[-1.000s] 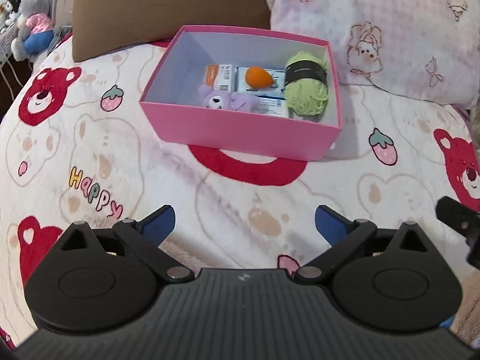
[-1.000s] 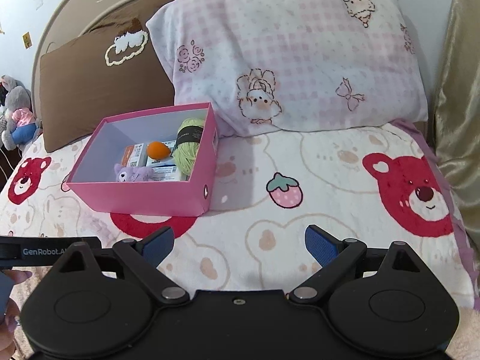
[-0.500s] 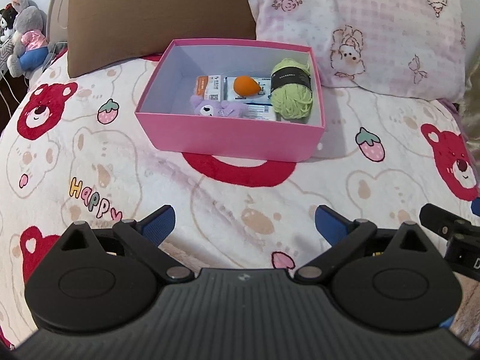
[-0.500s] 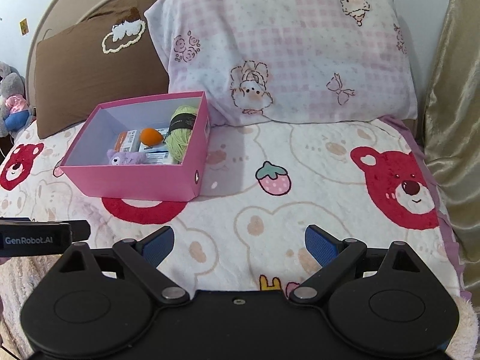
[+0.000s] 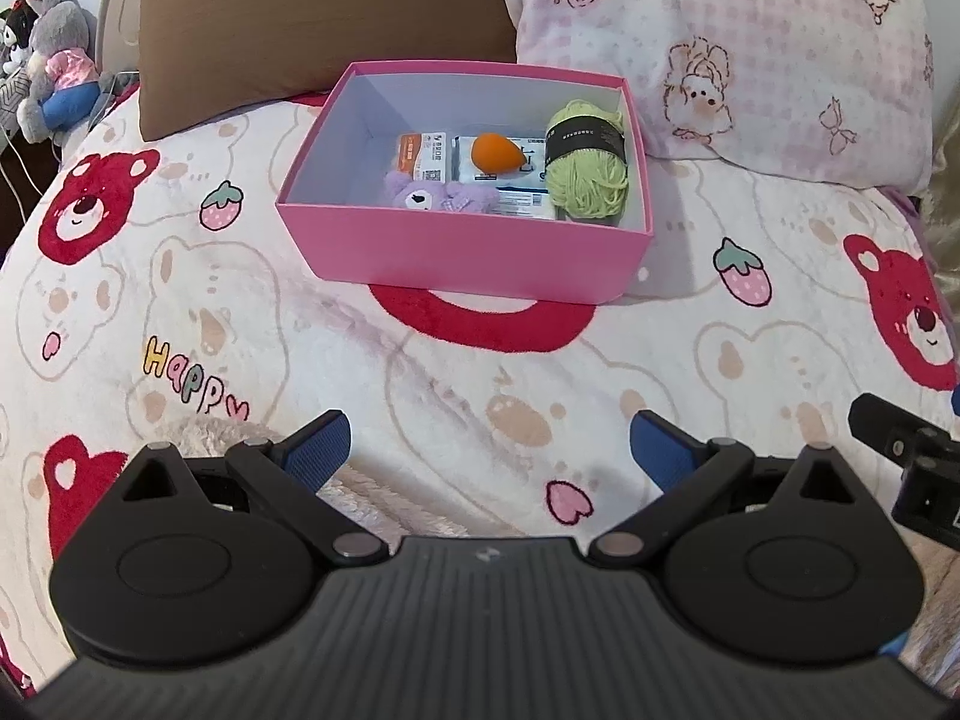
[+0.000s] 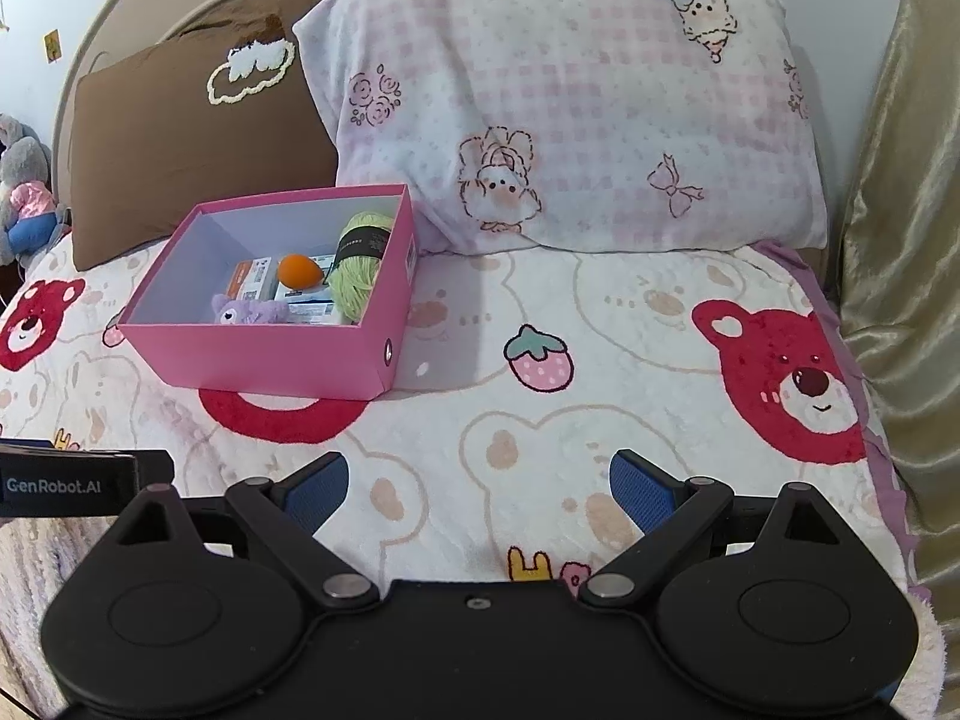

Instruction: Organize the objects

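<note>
Plush toys (image 5: 51, 54), grey and pink, at 10 o'clock of left wrist view, off bed edge. Brown rectangular pillow (image 5: 312, 18) at 11. Pink cardboard box (image 5: 474, 252) at 12 on bear-print fleece blanket (image 5: 180, 324); inside, left to right: purple plush bear (image 5: 420, 195), orange-white packet (image 5: 423, 153), orange egg-shaped sponge (image 5: 495, 153), green yarn skein (image 5: 588, 165). Pink checked pillow (image 5: 750, 54) at 1. Left gripper (image 5: 489, 450) jaws spread, empty, above blanket. Right gripper (image 6: 477, 489) likewise released, holding nothing.
</note>
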Motion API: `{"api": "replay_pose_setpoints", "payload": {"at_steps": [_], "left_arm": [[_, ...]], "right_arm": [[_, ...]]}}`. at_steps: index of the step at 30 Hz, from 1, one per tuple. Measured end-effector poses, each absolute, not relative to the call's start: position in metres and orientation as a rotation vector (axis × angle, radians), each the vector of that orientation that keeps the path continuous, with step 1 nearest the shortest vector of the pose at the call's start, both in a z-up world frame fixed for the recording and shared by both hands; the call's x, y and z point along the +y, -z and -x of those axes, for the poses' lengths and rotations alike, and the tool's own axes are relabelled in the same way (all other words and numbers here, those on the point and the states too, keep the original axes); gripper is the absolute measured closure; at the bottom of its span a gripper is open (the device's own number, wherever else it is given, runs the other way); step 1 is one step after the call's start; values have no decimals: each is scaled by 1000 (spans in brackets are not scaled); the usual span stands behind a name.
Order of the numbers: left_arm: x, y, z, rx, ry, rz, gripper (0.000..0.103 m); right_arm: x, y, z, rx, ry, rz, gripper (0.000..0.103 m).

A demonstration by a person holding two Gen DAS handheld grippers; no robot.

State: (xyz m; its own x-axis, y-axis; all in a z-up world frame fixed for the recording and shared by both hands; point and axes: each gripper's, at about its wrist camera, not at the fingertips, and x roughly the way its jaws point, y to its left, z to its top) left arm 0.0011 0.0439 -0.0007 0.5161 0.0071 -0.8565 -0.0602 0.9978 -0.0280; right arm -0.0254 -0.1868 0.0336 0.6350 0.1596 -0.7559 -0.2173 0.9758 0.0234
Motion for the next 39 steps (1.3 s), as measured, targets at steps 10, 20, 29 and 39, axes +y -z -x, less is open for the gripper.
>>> {"api": "replay_pose_setpoints", "payload": {"at_steps": [10, 20, 29, 39], "left_arm": [[34, -7, 4, 1017, -58, -25, 2], [31, -8, 6, 1018, -60, -31, 2], [34, -10, 8, 1014, -61, -36, 2], [33, -11, 8, 1014, -62, -36, 2]], "right_arm": [[-189, -32, 27, 871, -193, 61, 7], [-192, -33, 28, 866, -192, 58, 7], [-191, -36, 30, 861, -193, 65, 7], [-190, -37, 31, 861, -191, 68, 7]]}}
